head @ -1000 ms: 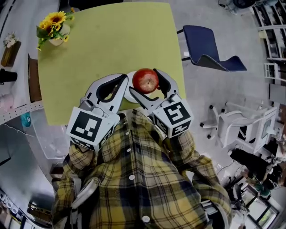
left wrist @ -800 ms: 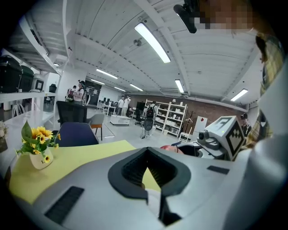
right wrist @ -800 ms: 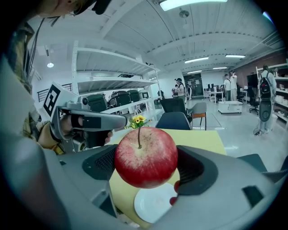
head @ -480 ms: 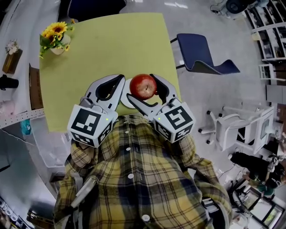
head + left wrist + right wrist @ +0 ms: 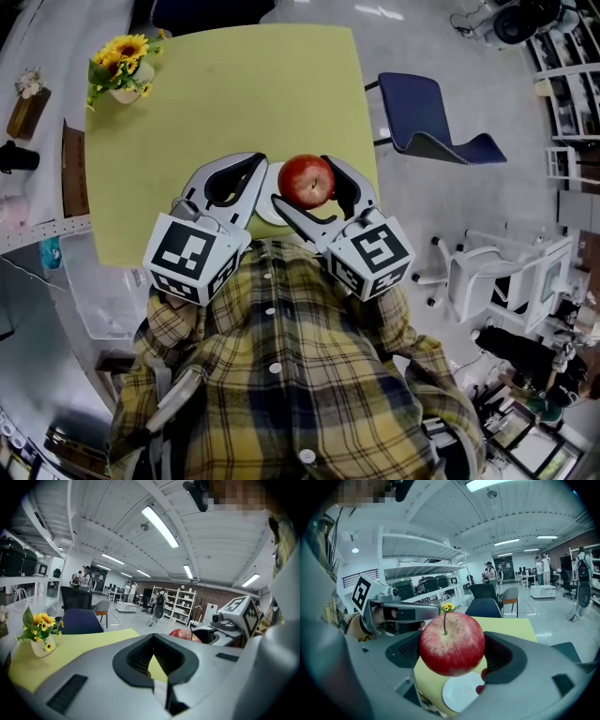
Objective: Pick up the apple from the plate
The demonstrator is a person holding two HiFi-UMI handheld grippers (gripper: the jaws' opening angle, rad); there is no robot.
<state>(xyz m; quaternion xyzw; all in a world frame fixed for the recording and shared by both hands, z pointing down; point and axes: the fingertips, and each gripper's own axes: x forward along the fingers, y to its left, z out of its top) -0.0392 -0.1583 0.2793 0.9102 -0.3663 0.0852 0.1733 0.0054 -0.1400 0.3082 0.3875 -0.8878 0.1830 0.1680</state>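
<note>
Barely moved in the last second: right gripper (image 5: pixel 307 183) still clamps the apple (image 5: pixel 451 644), lifted clear above the white plate (image 5: pixel 461 691) at the table's (image 5: pixel 234 94) near edge. Apple red, pale-flecked, stem up. Left gripper (image 5: pixel 251 171) jaws closed together, nothing between them.

- Yellow-green table (image 5: pixel 234 103) fills the upper middle of the head view.
- Sunflower vase (image 5: pixel 122 70) stands on its upper left corner.
- White plate (image 5: pixel 461 693) lies by its lower edge.
</note>
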